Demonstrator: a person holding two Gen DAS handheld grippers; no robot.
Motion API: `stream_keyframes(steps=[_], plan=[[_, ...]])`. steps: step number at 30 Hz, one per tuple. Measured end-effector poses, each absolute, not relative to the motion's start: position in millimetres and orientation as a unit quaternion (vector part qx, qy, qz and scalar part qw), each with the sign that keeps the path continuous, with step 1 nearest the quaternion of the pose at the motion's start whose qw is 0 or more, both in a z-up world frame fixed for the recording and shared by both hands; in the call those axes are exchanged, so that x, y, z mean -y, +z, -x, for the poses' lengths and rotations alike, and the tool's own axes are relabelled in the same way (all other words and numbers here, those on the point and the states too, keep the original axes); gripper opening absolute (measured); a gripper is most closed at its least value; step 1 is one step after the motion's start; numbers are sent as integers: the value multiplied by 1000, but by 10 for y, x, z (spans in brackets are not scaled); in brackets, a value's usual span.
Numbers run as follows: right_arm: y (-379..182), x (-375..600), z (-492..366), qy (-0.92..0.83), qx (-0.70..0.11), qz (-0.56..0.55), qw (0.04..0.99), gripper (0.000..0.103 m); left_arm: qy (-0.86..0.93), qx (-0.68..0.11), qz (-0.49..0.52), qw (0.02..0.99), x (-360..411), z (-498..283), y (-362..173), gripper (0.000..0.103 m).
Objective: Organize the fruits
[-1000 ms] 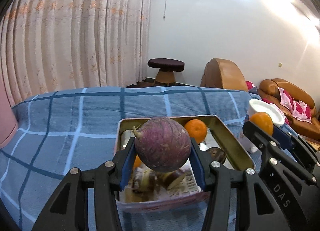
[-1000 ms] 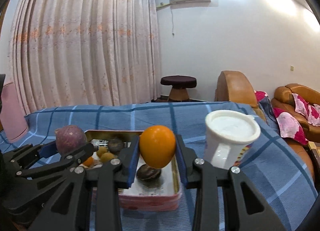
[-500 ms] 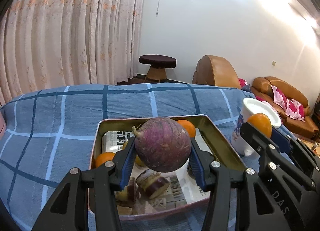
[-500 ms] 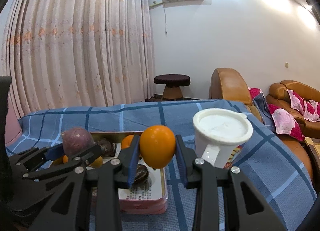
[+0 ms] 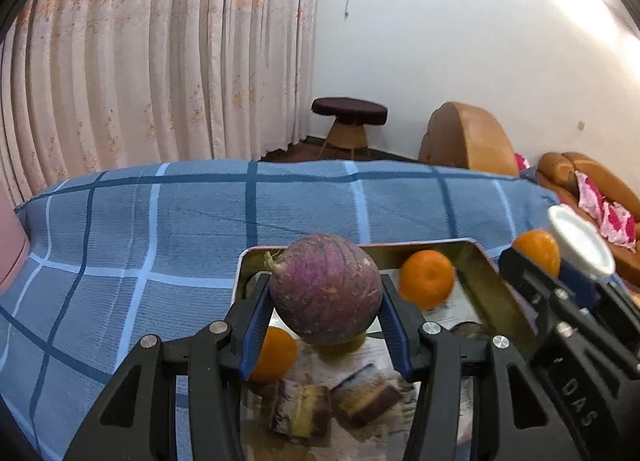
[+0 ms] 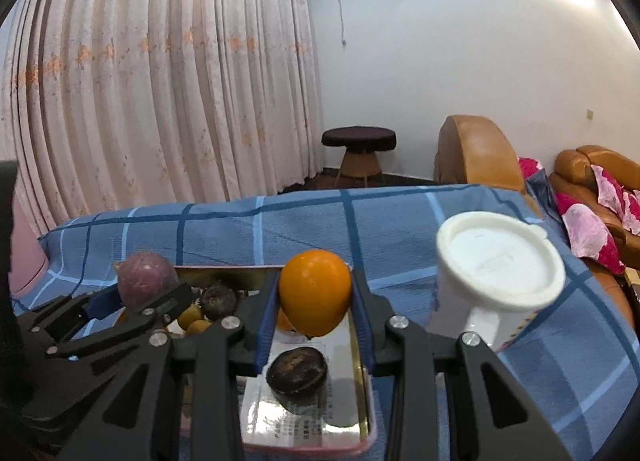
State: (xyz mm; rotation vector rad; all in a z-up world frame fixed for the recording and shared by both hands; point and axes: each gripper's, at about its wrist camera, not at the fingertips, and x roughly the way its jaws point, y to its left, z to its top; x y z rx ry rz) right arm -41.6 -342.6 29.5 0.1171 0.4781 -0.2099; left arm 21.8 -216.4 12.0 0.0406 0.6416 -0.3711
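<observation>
Hiding much of the tin tray (image 5: pixel 492 285) behind its own fingers, the left hand-held gripper (image 5: pixel 325 313) is clenched on a purple round fruit (image 5: pixel 325 289), held above the tray on the blue checked table (image 5: pixel 180 229). The cut pieces (image 5: pixel 332 401) at the tray's near end are blurred and hard to identify. The right hand-held gripper (image 6: pixel 315 309) grasps an orange (image 6: pixel 314 291), level and above the tray's right end. Only the right wrist view shows a dark wrinkled fruit (image 6: pixel 297 370) lying in the tray and the whole white cup (image 6: pixel 496 281) just beside the tray; the left view cuts the cup off and shows a loose orange (image 5: pixel 426 279) inside.
</observation>
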Motion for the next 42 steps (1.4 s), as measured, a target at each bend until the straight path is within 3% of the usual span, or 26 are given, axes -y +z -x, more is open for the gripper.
stream_keyframes(steps=[17,20,22,26,31,34,42], plan=[[-31,3498,137,-47,-327,-74,941,40,-172,-343,-50,922,2141,-263,-43,53],[-11,3506,215,-47,-321,-72,943,50,-165,-328,-61,928,2113,-181,12,55],[11,3511,289,-51,-309,-74,947,63,-161,-318,-59,932,2063,-126,57,56],[73,3506,428,-51,-282,-78,955,78,-157,-325,-32,932,1895,-107,79,69],[201,3458,701,-70,-229,-70,968,95,-184,-322,-21,929,1807,-26,90,70],[265,3401,899,-105,-176,-66,977,102,-174,-290,-41,940,1789,115,110,70],[371,3111,1098,-142,-120,-32,982,103,-134,-233,-50,962,1585,376,149,71]])
